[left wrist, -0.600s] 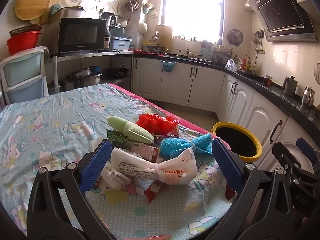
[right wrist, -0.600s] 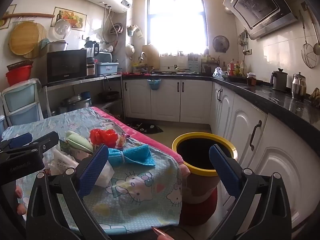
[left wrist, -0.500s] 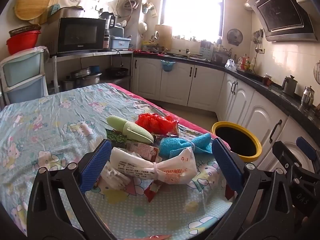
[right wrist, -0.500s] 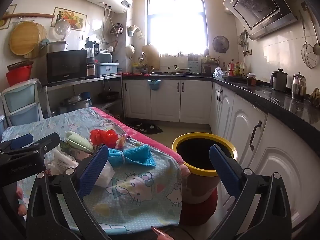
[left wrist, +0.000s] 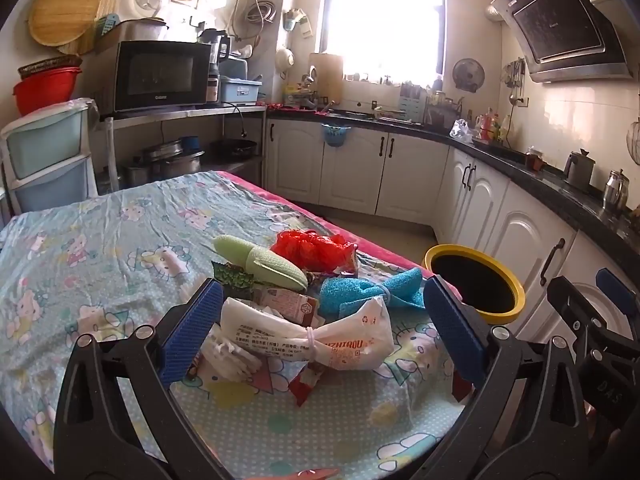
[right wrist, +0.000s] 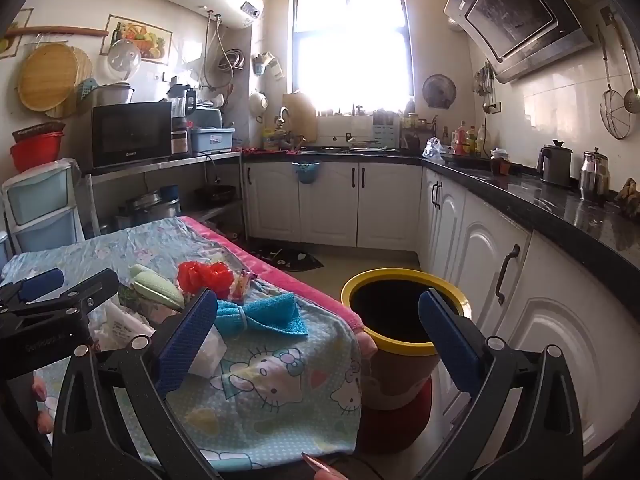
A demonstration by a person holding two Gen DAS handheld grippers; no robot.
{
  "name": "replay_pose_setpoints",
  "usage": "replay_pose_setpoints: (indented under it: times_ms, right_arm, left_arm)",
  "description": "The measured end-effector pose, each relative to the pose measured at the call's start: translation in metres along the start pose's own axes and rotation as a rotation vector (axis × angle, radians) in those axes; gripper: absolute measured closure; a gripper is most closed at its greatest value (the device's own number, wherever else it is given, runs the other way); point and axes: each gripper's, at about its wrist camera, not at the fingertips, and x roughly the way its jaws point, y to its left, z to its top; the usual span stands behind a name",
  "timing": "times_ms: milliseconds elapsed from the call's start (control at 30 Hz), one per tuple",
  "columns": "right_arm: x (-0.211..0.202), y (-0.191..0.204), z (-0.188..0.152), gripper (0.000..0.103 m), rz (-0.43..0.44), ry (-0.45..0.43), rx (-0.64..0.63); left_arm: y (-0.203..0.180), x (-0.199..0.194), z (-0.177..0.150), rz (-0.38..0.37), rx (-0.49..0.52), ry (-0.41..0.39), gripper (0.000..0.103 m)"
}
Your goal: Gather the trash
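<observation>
Nothing has shifted since the earlier frame. Trash pile (left wrist: 304, 300), all uncollected, sits near the worktop (left wrist: 100, 232) edge by the bin (left wrist: 476, 280). I hold left gripper (left wrist: 320, 332) and right gripper (right wrist: 316, 336) with fingers apart, empty. Collection not begun.

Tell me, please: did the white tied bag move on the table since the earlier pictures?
No. In the left wrist view the white tied bag lies in the same place beside the blue sponge, between the open left gripper fingers, as before.
</observation>
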Motion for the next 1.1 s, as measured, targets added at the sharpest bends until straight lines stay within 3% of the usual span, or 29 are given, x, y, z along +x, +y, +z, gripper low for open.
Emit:
replay_pose_setpoints:
  times_ms: [1100]
  right_arm:
    - [-0.005,-0.001,0.000,0.005,-0.007,-0.016,-0.008]
  left_arm:
    - [-0.001,-0.009,0.009,0.001,0.009,-0.025,0.011]
